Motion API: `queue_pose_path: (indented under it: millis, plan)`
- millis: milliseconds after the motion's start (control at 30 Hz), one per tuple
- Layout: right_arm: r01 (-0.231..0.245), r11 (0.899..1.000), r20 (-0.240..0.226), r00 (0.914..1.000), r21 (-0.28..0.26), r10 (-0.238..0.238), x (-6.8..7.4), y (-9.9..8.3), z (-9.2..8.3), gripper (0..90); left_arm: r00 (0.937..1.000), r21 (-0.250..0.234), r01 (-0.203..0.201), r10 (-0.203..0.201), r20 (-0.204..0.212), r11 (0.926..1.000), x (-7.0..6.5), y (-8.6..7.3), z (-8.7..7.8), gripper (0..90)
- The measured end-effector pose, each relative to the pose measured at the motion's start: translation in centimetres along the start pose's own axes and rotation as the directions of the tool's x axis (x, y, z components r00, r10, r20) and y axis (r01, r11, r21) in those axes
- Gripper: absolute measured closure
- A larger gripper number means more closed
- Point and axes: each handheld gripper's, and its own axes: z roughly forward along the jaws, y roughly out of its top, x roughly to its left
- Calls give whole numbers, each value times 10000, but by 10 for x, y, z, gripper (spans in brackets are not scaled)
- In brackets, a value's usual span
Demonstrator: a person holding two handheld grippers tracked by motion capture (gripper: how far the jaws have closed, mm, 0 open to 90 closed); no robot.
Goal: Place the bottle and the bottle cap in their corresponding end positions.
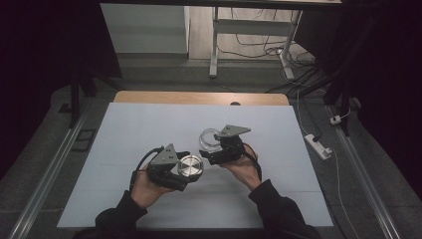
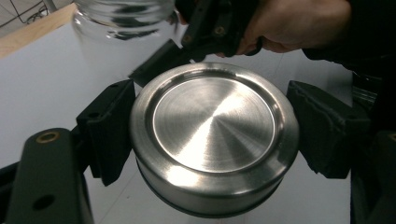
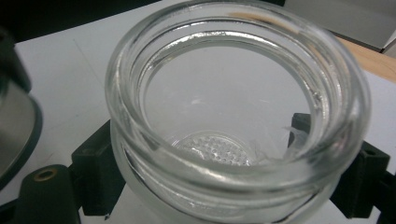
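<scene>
Ribbed clear glass jar (image 3: 233, 116), brushed-steel round lid (image 2: 212, 135)

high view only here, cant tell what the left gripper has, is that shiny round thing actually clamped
Observer: Yes. In the left gripper view the metal lid sits between both black pads, pressed at its rim, flat top facing the camera.
Operator: and the clear thing on the right, is it a jar or just a ring
Observer: A glass jar, held at its sides by the right gripper; its mouth is open and you can see down to a dimpled bottom.
Operator: anything inside it
Observer: It looks empty; through the glass, just the white table.
</scene>
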Motion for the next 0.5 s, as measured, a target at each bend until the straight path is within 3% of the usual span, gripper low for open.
queue_pose_path:
  millis: [367,500]
  plan:
    - [34,10000,193,9998,66,-35,-9,6,15,144,9990,113,264,-268,367,9996,-1,-13,16,204]
    - [68,9999,244,9997,83,-70,-12,8,20,144,9990,218,120,-129,429,9997,-3,-18,26,204]
